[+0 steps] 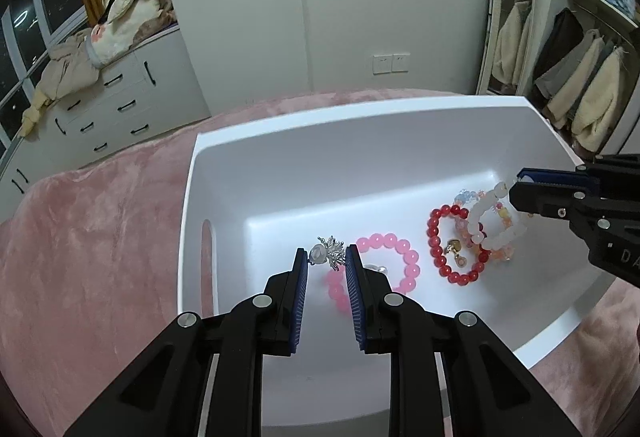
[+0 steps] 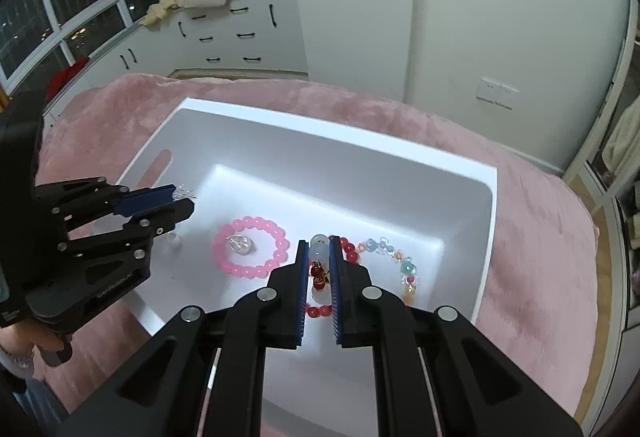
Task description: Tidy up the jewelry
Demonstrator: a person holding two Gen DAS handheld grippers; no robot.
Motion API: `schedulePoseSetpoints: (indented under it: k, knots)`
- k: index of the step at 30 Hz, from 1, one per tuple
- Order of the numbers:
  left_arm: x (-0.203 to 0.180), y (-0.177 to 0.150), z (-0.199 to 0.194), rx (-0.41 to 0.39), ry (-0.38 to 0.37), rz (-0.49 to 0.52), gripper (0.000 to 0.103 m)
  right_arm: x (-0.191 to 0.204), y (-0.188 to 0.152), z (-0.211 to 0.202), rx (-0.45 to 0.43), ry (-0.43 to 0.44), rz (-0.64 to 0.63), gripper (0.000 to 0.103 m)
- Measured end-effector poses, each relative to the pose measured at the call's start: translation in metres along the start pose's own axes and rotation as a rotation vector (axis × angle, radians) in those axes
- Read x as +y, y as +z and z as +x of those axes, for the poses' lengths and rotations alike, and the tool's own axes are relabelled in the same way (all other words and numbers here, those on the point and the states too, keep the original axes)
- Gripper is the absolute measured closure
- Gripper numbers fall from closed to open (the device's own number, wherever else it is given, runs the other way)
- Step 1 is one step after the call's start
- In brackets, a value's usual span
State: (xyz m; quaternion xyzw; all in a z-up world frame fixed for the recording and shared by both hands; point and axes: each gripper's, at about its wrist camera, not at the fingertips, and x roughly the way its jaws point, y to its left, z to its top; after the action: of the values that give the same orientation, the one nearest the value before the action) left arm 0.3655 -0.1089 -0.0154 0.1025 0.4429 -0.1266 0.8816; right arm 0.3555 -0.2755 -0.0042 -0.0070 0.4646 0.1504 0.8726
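Bed: a pink plush blanket [image 1: 100, 237] covers it, and I see the white bin resting on top.
White bin: an open plastic bin [image 1: 280, 165] with a slot handle in one end wall; all the jewelry I can see is inside it or held just above its floor.
Left hand-held gripper: my left hand-held gripper [image 1: 327, 257] points down into the bin near the slotted end. Its blue pads stand a narrow gap apart and pinch a silver spiky brooch [image 1: 330, 251] with a pale round stone at the tips. The right wrist view shows the sparkly piece poking out past the pads.
Right hand-held gripper: my right hand-held gripper [image 2: 319, 253] is clamped nearly together on a white bead bracelet [image 1: 490, 221], gripping one pale bead at the tips. The loop hangs down from the pads over the other pieces.
Pink bead bracelet: it [image 2: 250, 247] lies flat on the bin floor, between my two grippers. A small clear crystal piece [image 2: 242, 244] sits inside its ring.
Red bead bracelet: it [image 1: 448, 245] lies on the floor below the right gripper, with a small gold charm [image 1: 454, 247] inside its loop.
Multicoloured bead bracelet: pastel and clear beads [image 2: 400, 261], lying just beside the red one, toward the bin's far end wall.
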Motion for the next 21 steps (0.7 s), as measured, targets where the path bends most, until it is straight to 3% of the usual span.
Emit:
schedulePoseSetpoints:
  k: [1,6,8,9,11,14,16,21]
  knots:
    - [0.000,-0.002,0.001,0.002,0.007,-0.002,0.077,0.000,-0.001,0.001,0.000,0.001,0.010,0.092]
    - [0.003,-0.010,-0.003,-0.023,0.021,-0.012,0.053,0.002,-0.007,-0.001,-0.001,-0.016,0.039,0.088]
    - [0.006,-0.011,-0.010,-0.048,0.013,-0.032,0.047,0.002,-0.007,-0.005,-0.009,-0.026,0.047,0.068]
    - [0.007,-0.012,-0.014,-0.057,0.009,-0.038,0.038,0.002,-0.008,-0.010,-0.024,-0.032,0.046,0.057]
    - [0.008,-0.014,-0.022,-0.075,0.024,-0.034,0.027,0.004,-0.009,-0.020,-0.059,-0.023,0.040,0.056]
    - [0.007,-0.017,-0.037,-0.113,0.041,-0.009,0.018,0.007,-0.009,-0.038,-0.112,-0.024,0.027,0.052]
    - [0.008,-0.020,-0.047,-0.136,0.057,-0.005,0.014,0.011,-0.011,-0.054,-0.163,-0.034,0.013,0.036]
    - [0.010,-0.033,-0.075,-0.162,0.045,-0.029,0.011,0.020,-0.028,-0.093,-0.261,-0.040,-0.004,0.009]
